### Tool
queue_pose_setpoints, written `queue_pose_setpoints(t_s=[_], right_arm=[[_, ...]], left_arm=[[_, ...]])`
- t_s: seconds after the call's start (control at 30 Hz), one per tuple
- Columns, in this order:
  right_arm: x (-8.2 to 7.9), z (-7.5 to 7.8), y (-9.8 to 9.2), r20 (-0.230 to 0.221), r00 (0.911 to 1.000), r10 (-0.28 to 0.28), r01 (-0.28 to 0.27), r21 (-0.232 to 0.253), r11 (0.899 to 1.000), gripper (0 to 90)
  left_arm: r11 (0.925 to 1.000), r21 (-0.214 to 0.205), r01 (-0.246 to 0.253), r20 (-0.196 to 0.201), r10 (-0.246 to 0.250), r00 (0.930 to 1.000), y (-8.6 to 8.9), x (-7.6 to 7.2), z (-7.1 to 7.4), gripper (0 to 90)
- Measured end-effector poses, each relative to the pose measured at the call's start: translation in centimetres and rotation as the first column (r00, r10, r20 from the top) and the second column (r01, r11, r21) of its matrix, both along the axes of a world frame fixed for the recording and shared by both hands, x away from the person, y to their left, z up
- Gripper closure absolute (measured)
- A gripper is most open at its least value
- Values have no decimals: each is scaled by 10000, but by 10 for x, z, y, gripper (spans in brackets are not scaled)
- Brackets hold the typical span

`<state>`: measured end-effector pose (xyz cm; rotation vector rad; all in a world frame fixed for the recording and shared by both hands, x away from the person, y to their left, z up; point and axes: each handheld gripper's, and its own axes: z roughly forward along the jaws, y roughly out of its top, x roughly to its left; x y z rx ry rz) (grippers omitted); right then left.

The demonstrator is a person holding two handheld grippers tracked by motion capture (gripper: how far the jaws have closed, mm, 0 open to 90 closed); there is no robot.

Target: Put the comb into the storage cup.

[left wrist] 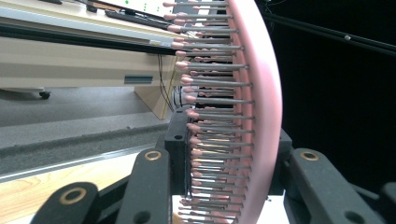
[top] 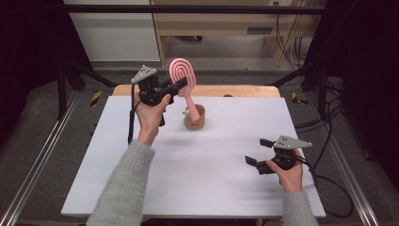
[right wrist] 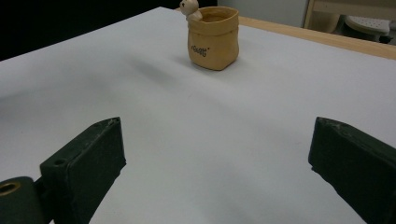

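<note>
White table (top: 197, 183) – the biggest thing here, with a tan pouch-shaped cup (top: 195, 117) toward its far middle. The left gripper (top: 181, 84) is held up above the table's far left, jaws clamped on the head of a pink hairbrush (top: 182, 77); in the left gripper view the bristle side (left wrist: 219, 116) sits against one pad and the pink back against the other. The brush handle points down toward the cup; whether its tip touches the rim is hard to tell. Right gripper (top: 256, 151) rests low near the table's right edge, jaws spread wide, nothing between them – the right gripper view shows bare table there and the cup (right wrist: 213, 37) well ahead. A small figure (right wrist: 190, 8) on the cup's rim is cut off at the top.
</note>
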<state>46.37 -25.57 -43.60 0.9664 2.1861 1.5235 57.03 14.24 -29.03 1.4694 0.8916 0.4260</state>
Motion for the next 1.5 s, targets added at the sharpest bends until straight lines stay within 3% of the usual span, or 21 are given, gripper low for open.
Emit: queue_pose_setpoints(t_s=[1.5], right_arm=[[0,-1,0,4,10000,22,-22,-45,10000,43]], left_arm=[[9966,601,-569,426,544,9976,-17,45,-29,635]])
